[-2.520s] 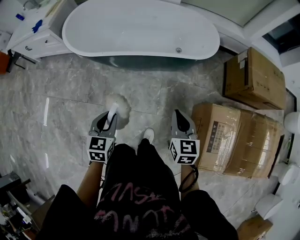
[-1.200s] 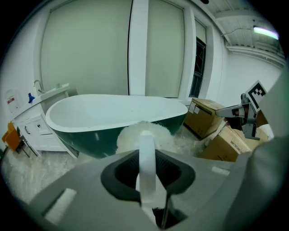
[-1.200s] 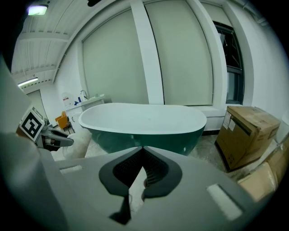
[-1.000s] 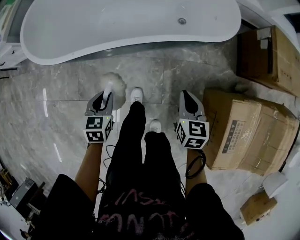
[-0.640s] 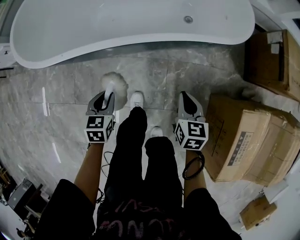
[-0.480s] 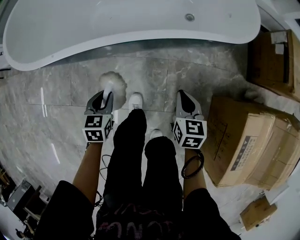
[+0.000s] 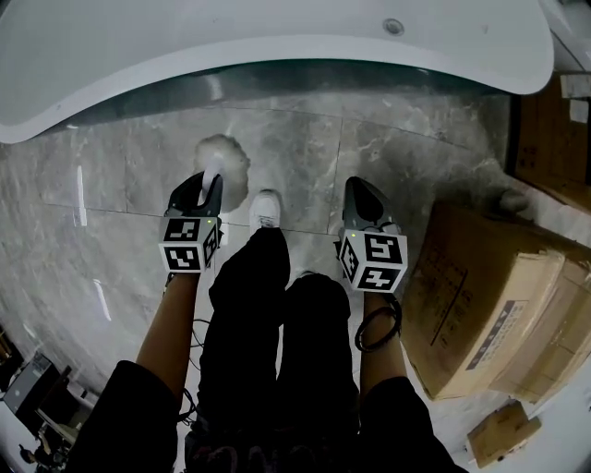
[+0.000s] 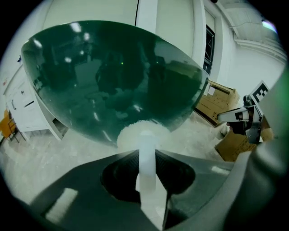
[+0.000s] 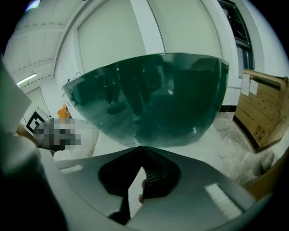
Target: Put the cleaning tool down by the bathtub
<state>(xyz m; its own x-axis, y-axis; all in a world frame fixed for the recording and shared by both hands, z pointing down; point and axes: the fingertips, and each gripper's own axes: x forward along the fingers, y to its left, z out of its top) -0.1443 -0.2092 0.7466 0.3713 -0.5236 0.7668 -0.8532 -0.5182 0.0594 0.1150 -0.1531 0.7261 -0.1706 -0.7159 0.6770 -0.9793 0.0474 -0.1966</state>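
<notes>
Bathtub nearer now; approach step. Left gripper clamps the cleaning tool handle; right gripper closed, empty. Next: lower beside bathtub, release.

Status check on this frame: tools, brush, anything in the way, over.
Left tool shut on fluffy brush, not yet set down. Right tool shut, empty. Bathtub just ahead; cardboard box off to the right, not in the line.

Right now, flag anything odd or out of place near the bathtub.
Nothing looks spilled or broken. Cardboard boxes crowd the floor beside the bathtub, unusual for a bathroom. The brush sits in the left gripper; right gripper shut, empty.
</notes>
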